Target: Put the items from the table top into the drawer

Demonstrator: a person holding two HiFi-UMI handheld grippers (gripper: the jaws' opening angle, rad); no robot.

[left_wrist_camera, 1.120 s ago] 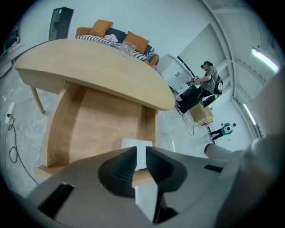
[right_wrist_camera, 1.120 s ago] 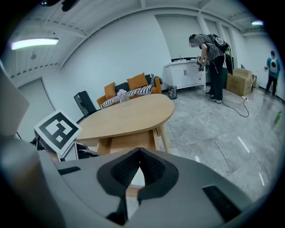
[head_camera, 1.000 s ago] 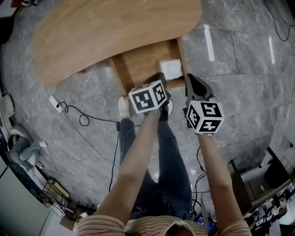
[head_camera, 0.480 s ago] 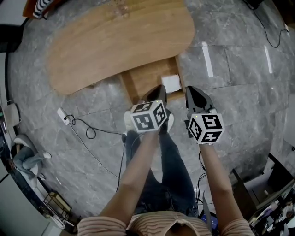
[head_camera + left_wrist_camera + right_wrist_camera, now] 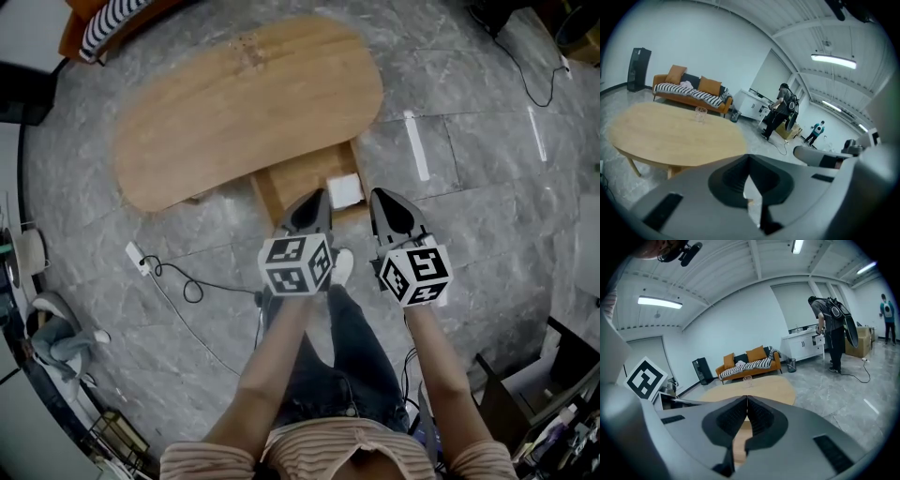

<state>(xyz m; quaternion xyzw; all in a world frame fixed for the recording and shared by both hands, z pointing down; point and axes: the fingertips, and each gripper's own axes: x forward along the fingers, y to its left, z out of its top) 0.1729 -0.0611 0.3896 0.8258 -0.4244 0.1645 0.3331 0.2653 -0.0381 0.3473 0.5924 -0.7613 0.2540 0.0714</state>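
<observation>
Standing on grey stone floor [image 5: 487, 187], a person looks down on a pale wooden desk [image 5: 234, 112] with an orange sofa [image 5: 98, 26] under a striped throw beyond its far left end and a white power strip [image 5: 139, 261] trailing a black cable on the floor at its near left. A clear glass [image 5: 700, 114] stands alone on the desk toward the far, sofa side, well apart from both grippers. Below the desk's near edge a wooden drawer [image 5: 291, 183] is pulled open toward the person. The left gripper [image 5: 314, 199] hangs over the drawer's near edge, its fingers [image 5: 731, 180] pressed together at the tips with nothing between them; only floor shows through the slit lower down. Just right of that gripper a flat white square item [image 5: 344, 190] lies in the drawer's right-hand near corner. What it is cannot be told from these views. The right gripper [image 5: 378, 197] hangs just beside the drawer's right edge, over the floor, its fingers [image 5: 729, 420] likewise pressed together on nothing. Each gripper is held level at arm's length and points across the desk toward the sofa. Farther right in the room, a second person [image 5: 832, 329] wearing a dark backpack bends over a white counter [image 5: 804, 345] along the wall.
</observation>
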